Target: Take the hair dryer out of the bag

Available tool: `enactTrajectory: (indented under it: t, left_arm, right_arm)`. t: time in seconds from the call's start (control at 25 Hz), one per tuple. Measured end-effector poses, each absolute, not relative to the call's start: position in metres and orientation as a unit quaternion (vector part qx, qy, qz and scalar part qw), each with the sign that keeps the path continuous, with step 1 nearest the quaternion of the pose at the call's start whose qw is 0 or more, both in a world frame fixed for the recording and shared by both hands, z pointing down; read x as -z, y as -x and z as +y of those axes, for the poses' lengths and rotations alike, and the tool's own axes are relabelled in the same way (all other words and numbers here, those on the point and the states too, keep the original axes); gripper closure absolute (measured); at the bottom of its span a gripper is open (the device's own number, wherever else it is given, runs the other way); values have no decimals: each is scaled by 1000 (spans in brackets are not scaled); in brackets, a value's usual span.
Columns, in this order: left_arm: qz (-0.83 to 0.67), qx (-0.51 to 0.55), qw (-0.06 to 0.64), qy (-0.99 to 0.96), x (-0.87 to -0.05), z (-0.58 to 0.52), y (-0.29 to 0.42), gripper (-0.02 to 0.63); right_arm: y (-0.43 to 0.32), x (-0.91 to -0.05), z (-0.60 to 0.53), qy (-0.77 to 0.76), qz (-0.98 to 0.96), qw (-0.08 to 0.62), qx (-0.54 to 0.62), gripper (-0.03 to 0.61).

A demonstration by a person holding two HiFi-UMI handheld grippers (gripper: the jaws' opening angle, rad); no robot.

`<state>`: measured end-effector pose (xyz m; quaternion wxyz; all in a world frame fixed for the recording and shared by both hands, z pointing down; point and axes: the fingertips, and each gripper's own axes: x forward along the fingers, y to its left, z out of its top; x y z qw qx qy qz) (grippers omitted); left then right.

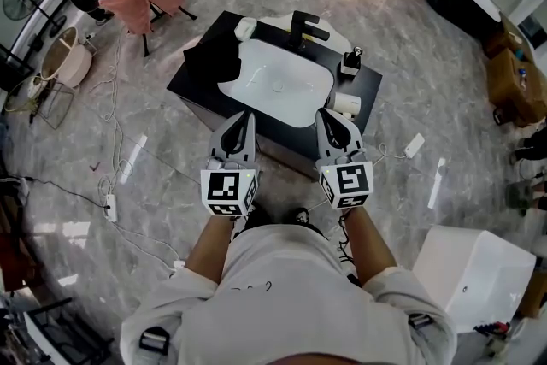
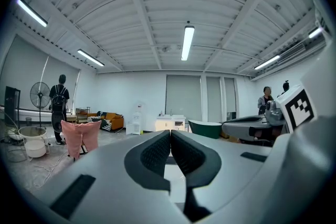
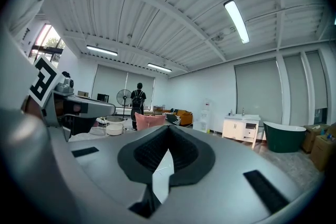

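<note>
The black counter (image 1: 190,85) stands on the floor directly ahead of me and carries every item that matters here. A white sink (image 1: 278,81) occupies its middle, with a black faucet (image 1: 301,28) at the far rim. A black bag (image 1: 209,57) lies on the counter's left end. From above it reads as one dark shape, and I cannot make out its opening.

I hold the left gripper (image 1: 246,117) and the right gripper (image 1: 326,115) side by side, roughly level and aimed at the sink. In the head view their tips overlap the counter's near edge. I judge this a neutral posture that leaves either tool free to reach the bag. Each gripper view shows its fingers closed pad against pad, with nothing between them.

A white object (image 1: 245,28) sits just beside the bag's far edge. A white cylindrical object (image 1: 347,104) lies at the counter's near right corner. A small black-and-white item (image 1: 351,62) stands right of the sink. All three are too small to identify. If one of the white objects is the hair dryer, it already lies outside the bag. If not, it is hidden inside.
</note>
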<state>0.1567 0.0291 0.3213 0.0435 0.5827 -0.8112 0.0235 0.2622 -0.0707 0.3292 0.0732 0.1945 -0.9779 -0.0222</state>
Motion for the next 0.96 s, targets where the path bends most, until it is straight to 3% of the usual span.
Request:
enactTrajectory:
  t: [0.96]
  left_arm:
    - [-797, -24, 55, -601, -329, 26, -163, 594]
  right_arm:
    - [-271, -326, -71, -215, -974, 74, 23, 581]
